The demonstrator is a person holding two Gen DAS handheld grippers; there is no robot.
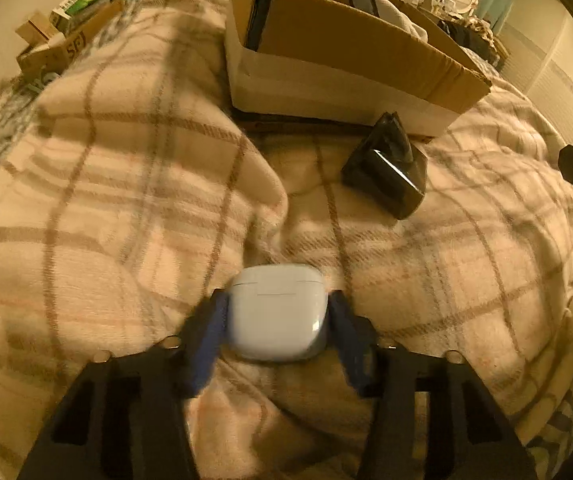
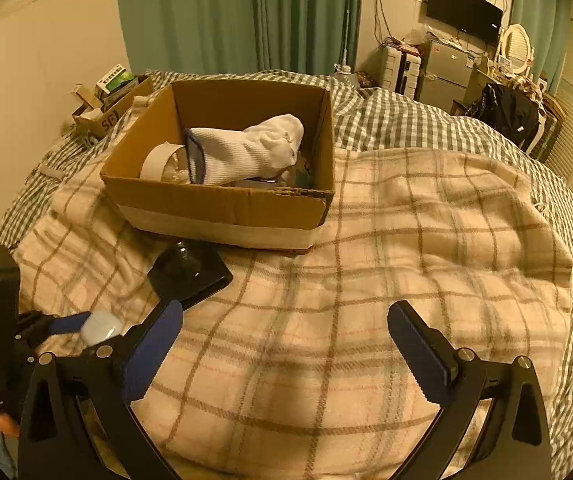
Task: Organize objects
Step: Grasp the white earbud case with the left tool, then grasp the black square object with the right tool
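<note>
The left gripper [image 1: 278, 312] had its jaws clamped on the smooth white rounded earbud case [image 1: 280, 312], just above the plaid blanket [image 1: 126, 200]; that slick shell could squirt free before reaching the brown cardboard box [image 2: 222, 204]. The right gripper [image 2: 286, 344] hung with jaws spread, empty.

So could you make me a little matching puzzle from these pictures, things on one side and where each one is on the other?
Things:
1. white earbud case
2. white sock
3. black wrapped item
4. right gripper

Places or states:
A. lying inside the cardboard box
B. open, holding nothing, above the plaid blanket
C. clamped in the left gripper
D. resting on the blanket just in front of the box

Pairs: 1-C, 2-A, 3-D, 4-B
</note>
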